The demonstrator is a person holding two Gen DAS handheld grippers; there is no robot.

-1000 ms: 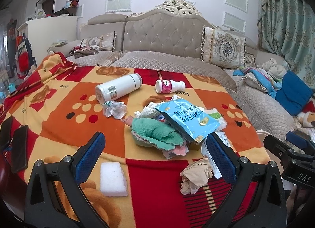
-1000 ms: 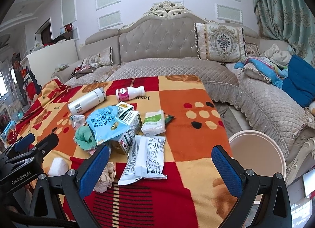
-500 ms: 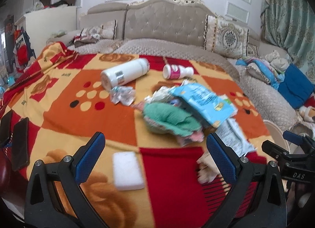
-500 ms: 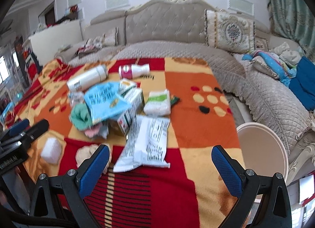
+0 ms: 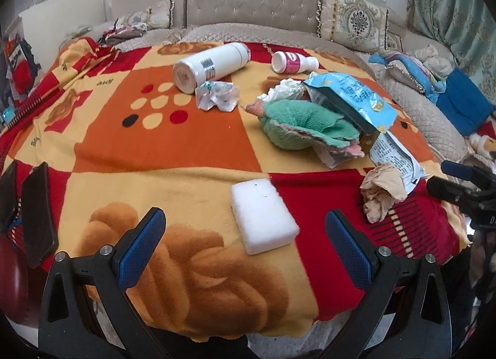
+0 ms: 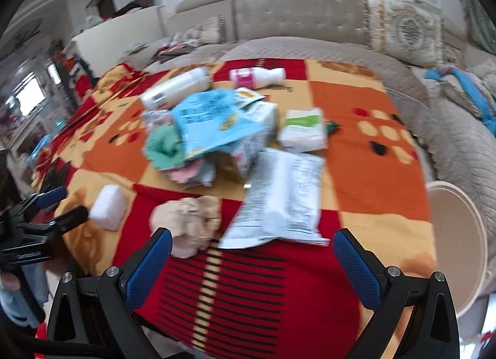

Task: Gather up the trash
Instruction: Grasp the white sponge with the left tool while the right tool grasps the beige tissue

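Trash lies scattered on a red, orange and yellow blanket (image 5: 155, 129). My left gripper (image 5: 245, 241) is open, with a white foam block (image 5: 263, 216) between its fingertips' line and a little ahead. A crumpled beige wad (image 5: 379, 194) lies to its right. My right gripper (image 6: 252, 256) is open just short of that beige wad (image 6: 189, 219) and a white printed packet (image 6: 282, 197). Further back sit a blue snack bag (image 6: 210, 123), a green cloth (image 5: 303, 126), crumpled paper (image 5: 217, 95), a white flask (image 5: 210, 64) and a small pink-labelled bottle (image 5: 293, 61).
A white round bin (image 6: 455, 241) stands off the blanket's right edge, beside the quilted sofa (image 6: 458, 141). Two dark phones (image 5: 34, 210) lie at the blanket's left edge. A white tissue pack (image 6: 305, 131) and a carton (image 6: 257, 129) sit mid-pile. Cushions line the sofa back.
Both grippers have moved forward and lower toward the blanket. The foam block and the beige wad now sit much nearer the fingertips. Both stay open.
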